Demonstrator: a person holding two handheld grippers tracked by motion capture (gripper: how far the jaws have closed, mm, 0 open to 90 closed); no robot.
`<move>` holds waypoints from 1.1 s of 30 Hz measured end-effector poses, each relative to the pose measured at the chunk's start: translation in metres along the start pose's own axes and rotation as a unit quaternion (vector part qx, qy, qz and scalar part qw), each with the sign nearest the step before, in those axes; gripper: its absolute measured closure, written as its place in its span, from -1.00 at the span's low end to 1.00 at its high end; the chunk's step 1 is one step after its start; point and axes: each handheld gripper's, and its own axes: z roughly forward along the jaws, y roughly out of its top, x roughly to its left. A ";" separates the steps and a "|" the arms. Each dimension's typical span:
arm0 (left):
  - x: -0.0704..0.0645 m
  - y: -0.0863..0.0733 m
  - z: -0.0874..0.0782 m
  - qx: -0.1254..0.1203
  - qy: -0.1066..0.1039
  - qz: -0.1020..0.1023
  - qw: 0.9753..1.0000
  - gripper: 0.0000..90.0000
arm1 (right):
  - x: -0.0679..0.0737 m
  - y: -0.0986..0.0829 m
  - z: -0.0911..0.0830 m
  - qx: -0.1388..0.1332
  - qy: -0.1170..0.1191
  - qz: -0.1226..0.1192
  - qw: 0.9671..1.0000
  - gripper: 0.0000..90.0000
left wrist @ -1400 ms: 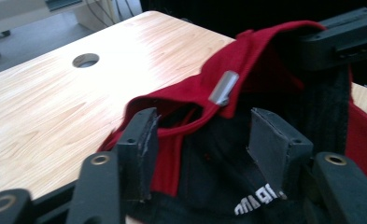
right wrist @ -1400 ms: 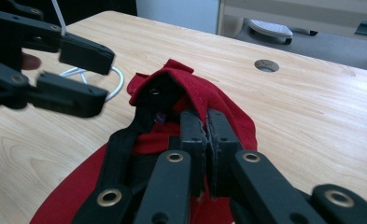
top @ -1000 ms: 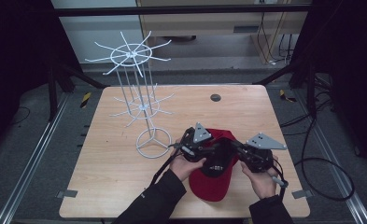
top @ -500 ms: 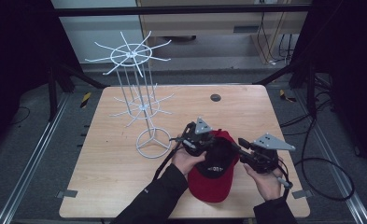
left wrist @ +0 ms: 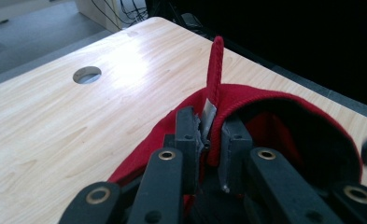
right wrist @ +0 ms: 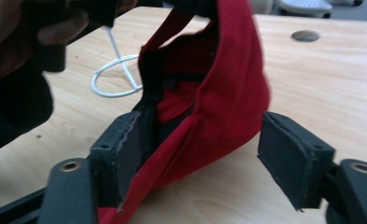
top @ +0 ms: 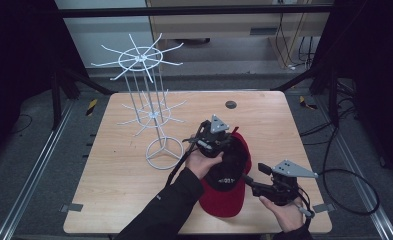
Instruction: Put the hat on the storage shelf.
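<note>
We've backed the right gripper (top: 248, 181) off with jaws spread wide around the red cap (top: 229, 192), near-right on the table (top: 109, 175), while the left gripper (top: 219, 145) stays clenched on its strap (left wrist: 215, 70), ready for the wire rack (top: 144, 100).

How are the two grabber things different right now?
The left gripper is pinched shut on the red cap's back strap; the right gripper has its jaws wide apart, with the red cap loose between them. In the high view, the left gripper sits farther up the table, by the white wire rack, and the right gripper sits nearer the person's edge. Both are black, hand-held and at the same cap.
</note>
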 end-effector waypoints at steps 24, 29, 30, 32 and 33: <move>0.007 0.019 -0.031 -0.048 0.007 -0.014 0.999 0.78 | 0.004 -0.008 0.027 0.058 -0.021 0.014 0.998 0.89; 0.008 0.023 -0.050 -0.068 0.010 -0.008 0.998 0.78 | -0.003 0.008 0.021 0.038 -0.088 -0.036 0.995 0.91; 0.008 0.022 -0.051 -0.069 0.011 -0.007 0.998 0.78 | -0.002 0.012 0.020 0.036 -0.109 -0.056 0.992 0.91; 0.009 0.018 -0.054 -0.066 0.013 -0.005 0.998 0.78 | -0.001 0.017 0.020 0.038 -0.141 -0.094 0.985 0.91; 0.010 0.015 -0.055 -0.065 0.013 -0.007 0.998 0.78 | -0.001 0.019 0.020 0.039 -0.151 -0.107 0.982 0.91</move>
